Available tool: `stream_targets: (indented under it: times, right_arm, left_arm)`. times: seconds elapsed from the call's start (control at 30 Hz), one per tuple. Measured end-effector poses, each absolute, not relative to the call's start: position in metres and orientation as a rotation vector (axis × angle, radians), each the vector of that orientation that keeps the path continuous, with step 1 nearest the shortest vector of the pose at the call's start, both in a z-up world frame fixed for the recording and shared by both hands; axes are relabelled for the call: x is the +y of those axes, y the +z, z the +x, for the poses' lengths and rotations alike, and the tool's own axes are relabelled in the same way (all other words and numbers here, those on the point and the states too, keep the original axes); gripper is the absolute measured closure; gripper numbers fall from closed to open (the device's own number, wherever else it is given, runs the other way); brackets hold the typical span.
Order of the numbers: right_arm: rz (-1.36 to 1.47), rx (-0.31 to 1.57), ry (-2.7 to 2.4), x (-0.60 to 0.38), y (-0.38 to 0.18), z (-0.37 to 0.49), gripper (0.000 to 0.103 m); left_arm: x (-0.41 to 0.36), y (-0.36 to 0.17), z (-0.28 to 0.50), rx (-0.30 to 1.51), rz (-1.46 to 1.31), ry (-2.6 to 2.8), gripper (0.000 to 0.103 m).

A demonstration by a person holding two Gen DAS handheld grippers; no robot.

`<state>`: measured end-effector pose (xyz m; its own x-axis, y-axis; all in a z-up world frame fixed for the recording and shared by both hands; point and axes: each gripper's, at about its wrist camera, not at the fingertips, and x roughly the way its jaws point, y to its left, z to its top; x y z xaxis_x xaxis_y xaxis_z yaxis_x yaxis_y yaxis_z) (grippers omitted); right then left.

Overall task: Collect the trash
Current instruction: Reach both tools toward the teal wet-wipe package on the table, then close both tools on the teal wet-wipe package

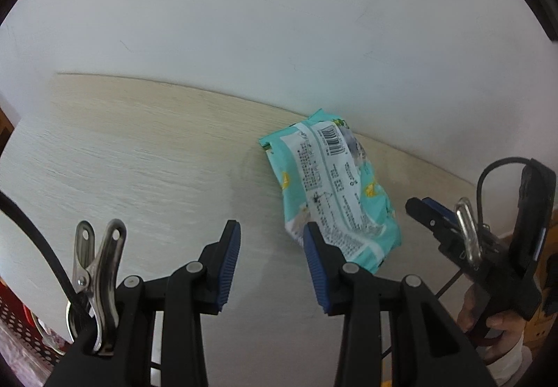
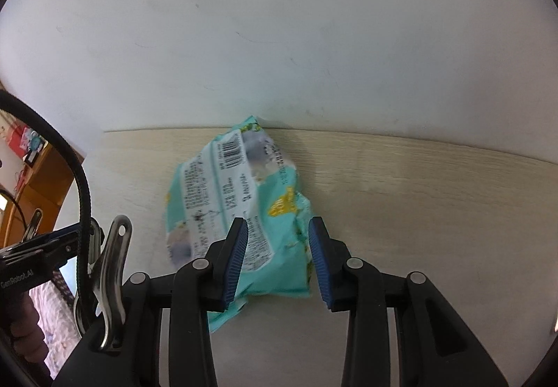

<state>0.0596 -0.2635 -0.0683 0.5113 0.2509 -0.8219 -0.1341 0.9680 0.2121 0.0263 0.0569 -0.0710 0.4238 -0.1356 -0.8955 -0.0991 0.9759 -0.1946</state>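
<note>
Teal snack wrapper point(image 2: 240, 198) lies mid-frame on the wooden table point(image 2: 418, 184), against the wall. My right gripper point(image 2: 278, 259) straddles its near end, jaws part-open, gripping nothing. Step: approach. Next: lower, close.

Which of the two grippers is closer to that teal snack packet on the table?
Right. The right gripper is lined up over the packet, its open jaws framing the near end. The left gripper hangs off to the packet's left, over bare table.
</note>
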Motion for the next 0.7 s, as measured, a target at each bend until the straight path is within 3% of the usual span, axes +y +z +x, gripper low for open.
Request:
stream_targets:
  times: [0.5,0.7]
  right_arm:
    - [0.107,1.094,0.32,-0.266,-0.118,0.099,0.066]
    - [0.088,1.1,0.372,-0.258,-0.128,0.109,0.065]
  left_arm:
    - [0.044,-0.118,0.063,1.179,-0.284,0.002,0.063]
    - [0.044,-0.132,0.069,1.196,-0.287,0.002,0.054]
